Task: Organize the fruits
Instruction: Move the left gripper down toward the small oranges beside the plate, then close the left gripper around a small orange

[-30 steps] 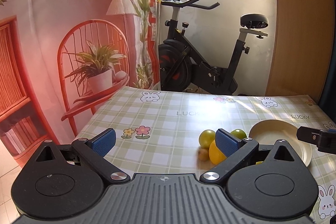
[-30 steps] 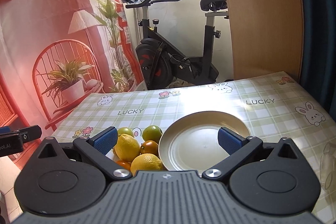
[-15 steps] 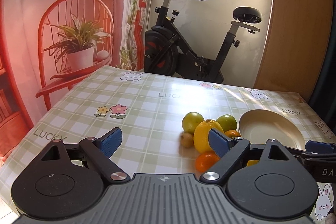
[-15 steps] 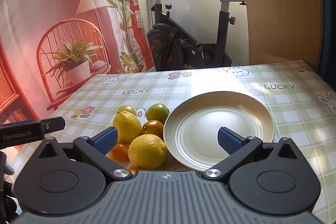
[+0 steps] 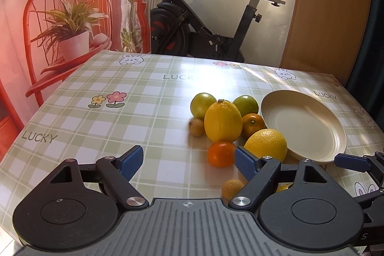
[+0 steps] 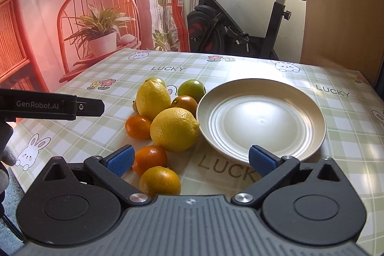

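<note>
Fruit sits in a loose pile on the table, which has a glossy plastic cloth, green/white check w/ bunnies, flowers and "LUCKY" print. Pile is at the plate's 9 o'clock, touching its rim. Plate is round, shallow, cream, smooth w/ faint ridged rings, nothing on it.

Seen from my R tongs: two big lemons w/ pebbly matte skin, far lemon oval w/ a nub on top, near lemon rounder and pressed against the plate edge. Two smooth green round fruits behind, at 12 of the pile: one clear, the other mostly hidden by the far lemon. Small shiny oranges scattered round them: one btw the lemons, one at the pile's 9 o'clock, and two nearest me.

My R tongs are wide apart, blue ribbed pads gripping nothing; the two near oranges lie just inside the L pad, at abt 11 o'clock of the tongs, plate rim by the R pad.

My L tongs are closing, only bare cloth btw the pads. Pile is at their 1 o'clock; an orange lies just inside the R pad, not touched. A small tan round fruit sits at the pile's 9 o'clock in this view.
</note>
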`<state>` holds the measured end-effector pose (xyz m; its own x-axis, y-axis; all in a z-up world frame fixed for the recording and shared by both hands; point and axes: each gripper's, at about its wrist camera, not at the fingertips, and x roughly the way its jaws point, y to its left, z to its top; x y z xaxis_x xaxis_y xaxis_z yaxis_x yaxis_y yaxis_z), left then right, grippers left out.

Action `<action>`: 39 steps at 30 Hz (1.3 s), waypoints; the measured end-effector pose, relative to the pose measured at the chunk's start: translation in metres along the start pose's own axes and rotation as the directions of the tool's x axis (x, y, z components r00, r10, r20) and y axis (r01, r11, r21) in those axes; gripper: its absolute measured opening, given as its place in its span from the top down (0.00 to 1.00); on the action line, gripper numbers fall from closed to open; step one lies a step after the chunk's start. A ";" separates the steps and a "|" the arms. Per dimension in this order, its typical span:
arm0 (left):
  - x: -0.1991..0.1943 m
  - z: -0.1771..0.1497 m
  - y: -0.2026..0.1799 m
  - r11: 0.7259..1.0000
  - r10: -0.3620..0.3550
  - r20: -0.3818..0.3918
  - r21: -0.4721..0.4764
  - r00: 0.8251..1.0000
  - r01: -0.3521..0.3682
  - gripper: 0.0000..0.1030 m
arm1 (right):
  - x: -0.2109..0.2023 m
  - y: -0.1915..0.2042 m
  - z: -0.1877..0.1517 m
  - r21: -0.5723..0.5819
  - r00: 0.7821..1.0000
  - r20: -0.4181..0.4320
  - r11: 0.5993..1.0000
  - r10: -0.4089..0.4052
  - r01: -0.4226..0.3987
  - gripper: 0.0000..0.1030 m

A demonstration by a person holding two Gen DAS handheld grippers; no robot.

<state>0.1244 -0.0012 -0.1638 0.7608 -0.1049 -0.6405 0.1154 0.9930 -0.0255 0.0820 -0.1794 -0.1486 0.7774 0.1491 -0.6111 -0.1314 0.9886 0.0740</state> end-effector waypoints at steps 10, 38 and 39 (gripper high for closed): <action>-0.009 -0.007 -0.007 0.989 -0.150 0.020 0.006 0.988 0.150 0.30 | 0.005 0.013 -0.009 -0.043 0.997 -0.059 0.998 0.041 -0.044 0.13; 0.021 -0.027 -0.041 0.886 -0.458 -0.177 -0.009 0.871 0.464 0.64 | 0.013 0.022 -0.030 -0.050 0.987 -0.122 0.993 0.102 -0.109 0.51; 0.023 -0.026 -0.039 0.883 -0.464 -0.181 -0.022 0.867 0.469 0.64 | 0.013 0.022 -0.031 -0.048 0.987 -0.122 0.993 0.103 -0.109 0.51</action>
<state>0.1206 -0.0408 -0.1979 0.4907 -0.5423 -0.6821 0.4447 0.8290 -0.3391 0.0704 -0.1569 -0.1790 0.6789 0.2460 -0.6918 -0.2448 0.9641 0.1026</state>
